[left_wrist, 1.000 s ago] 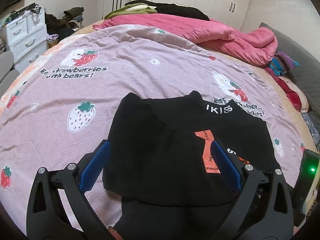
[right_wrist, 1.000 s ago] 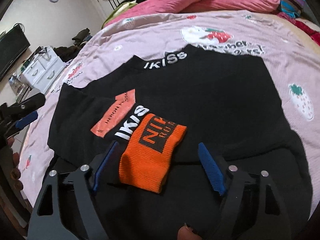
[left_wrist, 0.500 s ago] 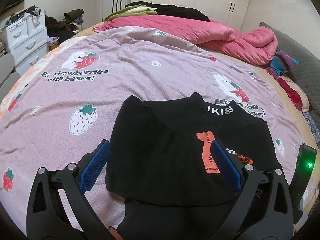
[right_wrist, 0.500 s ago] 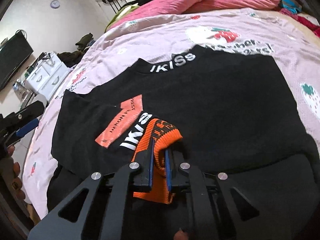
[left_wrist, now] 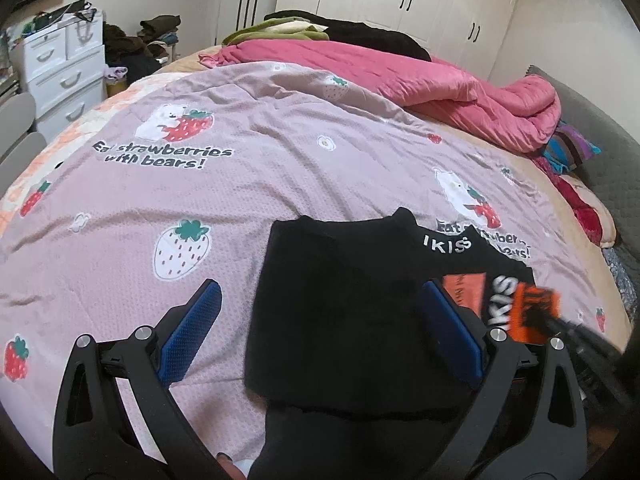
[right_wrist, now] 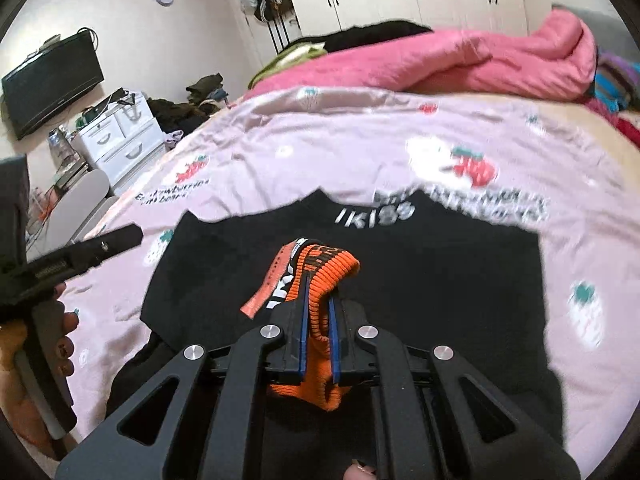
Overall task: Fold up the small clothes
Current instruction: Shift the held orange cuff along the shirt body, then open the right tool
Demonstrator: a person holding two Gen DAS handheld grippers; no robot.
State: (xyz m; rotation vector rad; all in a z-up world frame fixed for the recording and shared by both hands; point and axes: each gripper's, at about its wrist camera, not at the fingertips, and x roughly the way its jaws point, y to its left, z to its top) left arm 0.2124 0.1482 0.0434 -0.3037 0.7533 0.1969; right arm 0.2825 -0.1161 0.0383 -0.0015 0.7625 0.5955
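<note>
- the orange cuff (right_wrist: 320, 280) is clamped between the right gripper's (right_wrist: 318, 320) pads and raised above the black top (right_wrist: 440, 272).
- the left gripper (left_wrist: 320, 332) is held apart over the top's left edge.
- the sleeve is best carried across flat, judged unwrinkled, on the sheet (left_wrist: 240, 184).

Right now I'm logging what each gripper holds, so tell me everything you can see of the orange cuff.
The orange cuff is ribbed knit with black lettering, the end of a black sleeve marked IKISS. The right gripper is shut on it, bunching it between the blue pads and holding it above the black sweater. Its lower part sags below the jaws. It looks blurred in the left view.
</note>
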